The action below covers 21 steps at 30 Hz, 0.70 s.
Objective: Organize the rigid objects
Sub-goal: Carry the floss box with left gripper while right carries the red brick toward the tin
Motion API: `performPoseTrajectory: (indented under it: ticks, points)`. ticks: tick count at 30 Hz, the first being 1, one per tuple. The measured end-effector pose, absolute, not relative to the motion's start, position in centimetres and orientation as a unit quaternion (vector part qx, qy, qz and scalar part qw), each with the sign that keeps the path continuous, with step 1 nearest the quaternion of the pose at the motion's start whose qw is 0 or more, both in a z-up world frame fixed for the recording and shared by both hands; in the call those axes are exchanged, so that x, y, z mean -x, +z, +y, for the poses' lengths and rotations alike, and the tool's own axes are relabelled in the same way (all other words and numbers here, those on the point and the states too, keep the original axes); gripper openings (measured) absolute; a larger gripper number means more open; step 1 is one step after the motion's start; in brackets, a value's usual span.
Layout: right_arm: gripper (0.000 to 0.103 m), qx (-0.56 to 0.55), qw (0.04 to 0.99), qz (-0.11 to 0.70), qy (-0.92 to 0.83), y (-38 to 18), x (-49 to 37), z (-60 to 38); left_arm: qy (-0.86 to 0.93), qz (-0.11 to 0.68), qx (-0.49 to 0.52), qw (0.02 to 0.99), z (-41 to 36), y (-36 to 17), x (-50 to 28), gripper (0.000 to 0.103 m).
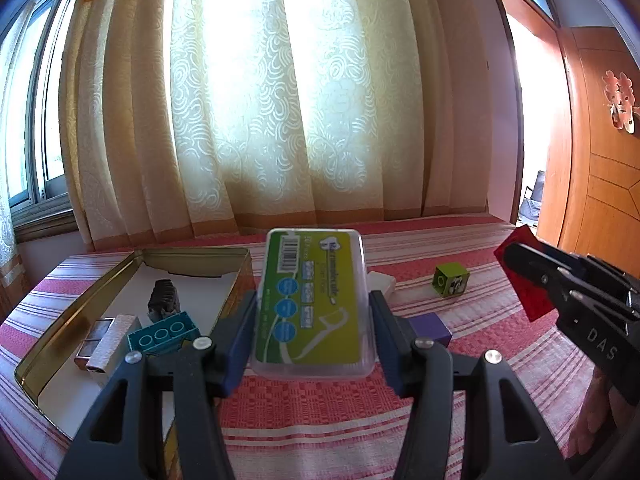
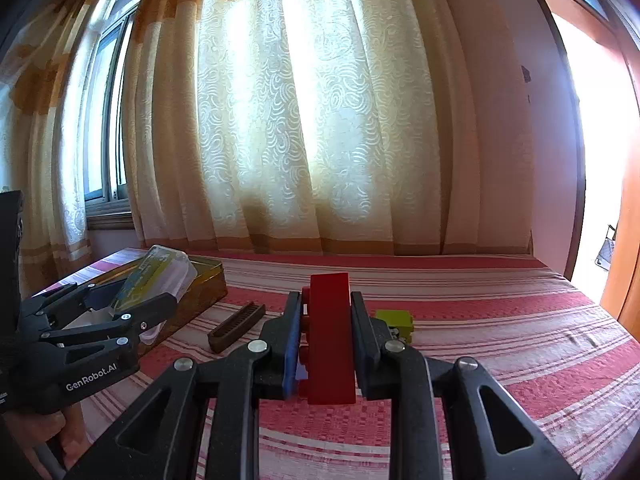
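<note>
Left wrist view showed the left hand-held gripper (image 1: 312, 320) clamped on a clear floss box (image 1: 314, 304) with a green-yellow label, held tilted above the striped cloth (image 1: 312, 408), just right of an open gold tin (image 1: 120, 268). Inside the tin lay a teal brick (image 1: 162, 336), a silver block (image 1: 108, 340) and a dark ribbed piece (image 1: 163, 298). A white piece (image 1: 382, 282) and a purple block (image 1: 430, 328) sat just behind the gripper's right finger, partly hidden. A green cube (image 1: 450, 279) stood farther right on the cloth. At the right edge the right hand-held gripper (image 1: 520, 272) held a red brick (image 1: 524, 280).

In the right wrist view the right gripper (image 2: 326, 344) was closed on the red brick (image 2: 330, 336), upright between the pads, studs facing left. A dark comb-like piece (image 2: 236, 326) lay on the cloth between the tin (image 2: 200, 288) and the brick; the green cube (image 2: 394, 320) sat just beyond the right finger. The left gripper (image 2: 120, 304) held the floss box (image 2: 156, 276) over the tin's near-right corner.
</note>
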State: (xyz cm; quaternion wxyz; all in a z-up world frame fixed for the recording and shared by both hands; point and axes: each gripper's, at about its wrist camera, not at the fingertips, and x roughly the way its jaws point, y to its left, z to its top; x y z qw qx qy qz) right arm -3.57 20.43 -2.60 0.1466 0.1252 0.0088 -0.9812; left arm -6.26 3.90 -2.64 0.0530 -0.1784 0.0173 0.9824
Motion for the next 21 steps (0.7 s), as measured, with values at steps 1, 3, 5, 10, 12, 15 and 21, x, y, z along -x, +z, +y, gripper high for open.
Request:
performPoseTrajectory:
  ticks: [1, 3, 5, 10, 12, 15, 21]
  points:
    - [0.025, -0.125, 0.149, 0.009, -0.981, -2.6, 3.5, 20.3, 0.982, 0.016, 0.178, 0.053, 3.9, -2.6, 6.2, 0.054]
    - [0.025, -0.125, 0.152, 0.01, -0.98, -2.6, 3.5, 20.1, 0.983, 0.013, 0.178, 0.051, 3.8, -2.7, 6.1, 0.054]
    - [0.025, -0.124, 0.156, 0.011, -0.98, -2.6, 3.4, 19.8, 0.983, 0.012, 0.177, 0.05, 3.7, -2.6, 6.0, 0.054]
    - [0.025, -0.129, 0.171, 0.011, -0.977, -2.8, 3.5, 19.1, 0.984, 0.007, 0.173, 0.049, 3.3, -2.6, 5.8, 0.054]
    - [0.025, -0.128, 0.175, 0.014, -0.976, -2.8, 3.5, 18.6, 0.984, 0.006, 0.172, 0.047, 3.2, -2.6, 5.6, 0.054]
    - [0.025, -0.127, 0.181, 0.017, -0.975, -2.9, 3.5, 18.0, 0.985, 0.005, 0.169, 0.045, 3.0, -2.6, 5.4, 0.054]
    - [0.025, -0.129, 0.193, 0.02, -0.972, -3.0, 3.6, 16.9, 0.985, 0.005, 0.167, 0.04, 2.5, -2.6, 5.0, 0.054]
